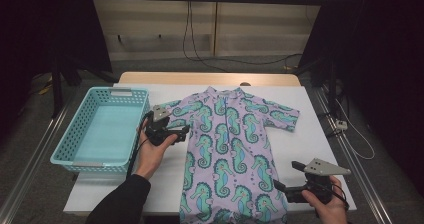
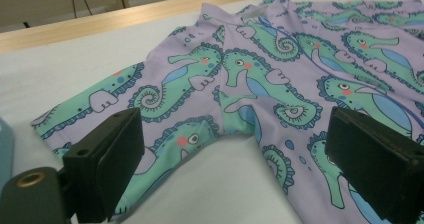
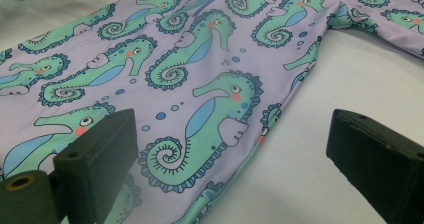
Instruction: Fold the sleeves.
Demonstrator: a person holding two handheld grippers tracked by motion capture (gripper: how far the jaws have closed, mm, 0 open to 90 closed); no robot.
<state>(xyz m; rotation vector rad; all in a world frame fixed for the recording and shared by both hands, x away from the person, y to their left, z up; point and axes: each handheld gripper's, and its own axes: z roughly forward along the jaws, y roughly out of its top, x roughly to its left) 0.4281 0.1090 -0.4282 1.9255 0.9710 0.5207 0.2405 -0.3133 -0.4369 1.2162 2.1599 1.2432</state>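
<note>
now we hover both grippers wide: left gripper (image 1: 184,132) just before the romper (image 1: 232,149) sleeve, right gripper (image 1: 278,186) beside its lower hem. next, likely pinching both edges to fold.

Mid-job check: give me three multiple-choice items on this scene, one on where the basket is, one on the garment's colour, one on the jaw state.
1. The basket sits: A) left of the garment B) on it C) right of it
2. The garment's base colour: A) yellow B) lilac C) red
3. The left gripper and right gripper are: A) shut on cloth B) both open C) one shut

A: high view shows it at the table's left edge.
B: lilac with teal seahorses.
B: both jaw pairs stand apart, holding nothing.
</note>
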